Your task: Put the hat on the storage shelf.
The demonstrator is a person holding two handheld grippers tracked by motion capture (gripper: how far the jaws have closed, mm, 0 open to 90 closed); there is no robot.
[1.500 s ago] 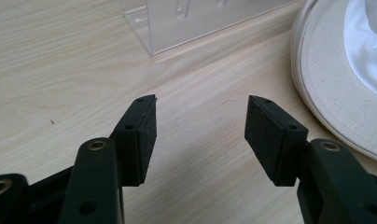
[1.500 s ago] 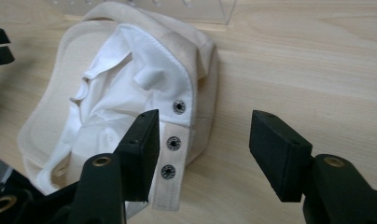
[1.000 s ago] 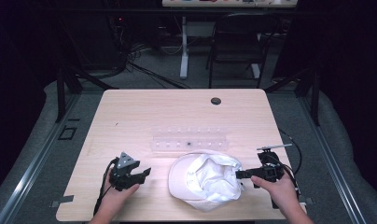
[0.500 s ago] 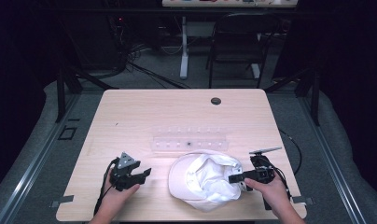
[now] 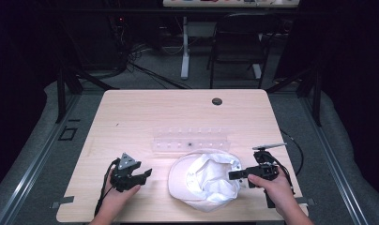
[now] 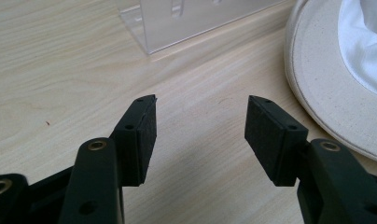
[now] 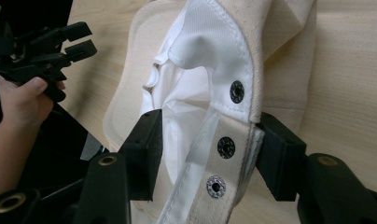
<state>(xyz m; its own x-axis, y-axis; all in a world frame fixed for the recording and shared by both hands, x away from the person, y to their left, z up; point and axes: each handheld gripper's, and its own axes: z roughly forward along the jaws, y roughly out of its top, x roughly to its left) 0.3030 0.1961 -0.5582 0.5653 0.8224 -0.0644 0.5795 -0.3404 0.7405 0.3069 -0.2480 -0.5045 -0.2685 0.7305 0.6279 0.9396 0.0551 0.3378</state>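
The work looks to be at its start: the cap (image 5: 204,180) lies upside down near the front edge of the bench (image 5: 145,112), a little right of the middle, its crown hollow facing up and nothing about it yet folded, fastened or moved onto anything. The right tool (image 5: 240,174) has just been closing its jaws and has the cap's back strap (image 7: 224,154) between them; the right jaw lies against the strap's outer face while the left jaw stands off it with a gap, so I judge this a grip about to be made, not one made. The left tool (image 6: 200,133) waits wide open and empty over bare wood towards the front left corner, the brim (image 6: 326,98) just beside it. What is left is seemingly all of the handling itself. The cap is soft cream canvas with visible stitching along the brim edge, a smoother white lining (image 7: 186,93) that crumples in folds, and a stiff strap with a row of dark metal snap studs. Behind it, towards the bench's middle, stands a clear plastic rack (image 5: 190,140), hard-edged and glossy, on pale matt wood grain.
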